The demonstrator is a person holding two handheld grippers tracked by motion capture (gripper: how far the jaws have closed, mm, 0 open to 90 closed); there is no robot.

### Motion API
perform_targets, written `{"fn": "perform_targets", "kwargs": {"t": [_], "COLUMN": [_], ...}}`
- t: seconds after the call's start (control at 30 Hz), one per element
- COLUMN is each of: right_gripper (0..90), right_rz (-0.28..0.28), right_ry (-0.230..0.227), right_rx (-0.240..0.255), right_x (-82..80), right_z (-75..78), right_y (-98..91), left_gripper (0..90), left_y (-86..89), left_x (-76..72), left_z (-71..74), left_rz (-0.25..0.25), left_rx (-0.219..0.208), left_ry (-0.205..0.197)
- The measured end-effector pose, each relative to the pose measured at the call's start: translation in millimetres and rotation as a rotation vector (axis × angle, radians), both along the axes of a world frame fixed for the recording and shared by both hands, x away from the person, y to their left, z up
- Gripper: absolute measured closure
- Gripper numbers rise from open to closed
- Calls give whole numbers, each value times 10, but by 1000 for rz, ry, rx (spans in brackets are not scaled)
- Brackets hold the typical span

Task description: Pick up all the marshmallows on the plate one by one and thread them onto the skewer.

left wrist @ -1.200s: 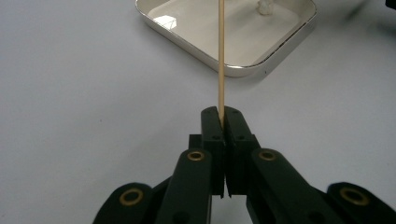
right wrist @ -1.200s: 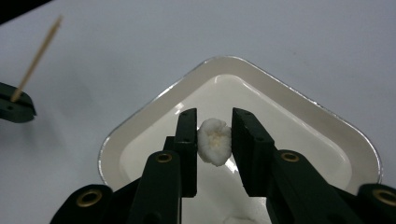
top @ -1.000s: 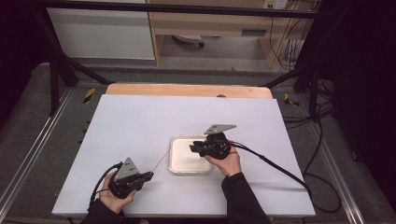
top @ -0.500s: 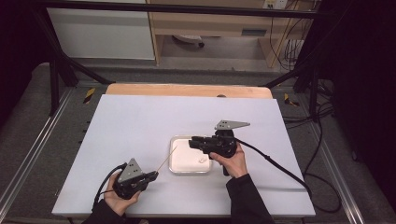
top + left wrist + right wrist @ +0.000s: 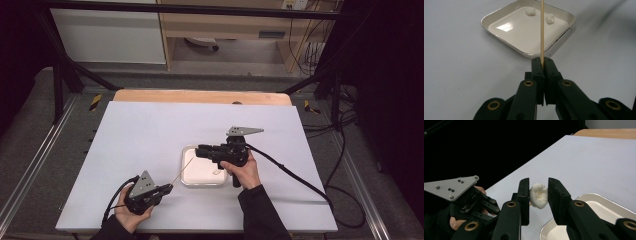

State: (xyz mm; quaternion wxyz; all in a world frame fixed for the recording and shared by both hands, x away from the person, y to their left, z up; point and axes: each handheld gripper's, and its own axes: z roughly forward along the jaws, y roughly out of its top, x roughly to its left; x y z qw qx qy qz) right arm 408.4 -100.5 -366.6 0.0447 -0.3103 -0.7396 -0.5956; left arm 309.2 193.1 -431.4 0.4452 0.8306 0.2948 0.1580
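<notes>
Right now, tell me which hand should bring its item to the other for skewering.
Right. The right gripper holds the white fluffy lump lifted above the white square tray, while the left gripper steadies the thin wooden skewer, which points toward it.

Desk [image 5: 150, 145] top is plain pale grey-white with a light wood strip [image 5: 200, 96] at the far edge. Tray [image 5: 499, 18] is shiny white, lumps [image 5: 530, 11] in it white, skewer [image 5: 542, 30] tan, both claws matte black with brass rivets.
</notes>
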Motion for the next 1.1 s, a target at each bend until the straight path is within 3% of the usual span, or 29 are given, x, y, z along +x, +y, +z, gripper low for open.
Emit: {"fn": "perform_targets", "kwargs": {"t": [0.3,0.7,1.1], "right_gripper": [725,737,753], "right_rz": [21,55,66], "right_ry": [24,60,68], "right_rx": [-13,27,36], "right_x": [11,7,-19], "right_z": [-68,-140,-204], "right_y": [39,96,141], "left_gripper": [882,883,883], "left_y": [-10,-9,-42], "left_x": [-9,-19,-22], "left_z": [0,-4,-30], "left_rz": [-1,0,22], "left_rx": [0,-7,-32], "left_ry": [-6,-15,-4]}}
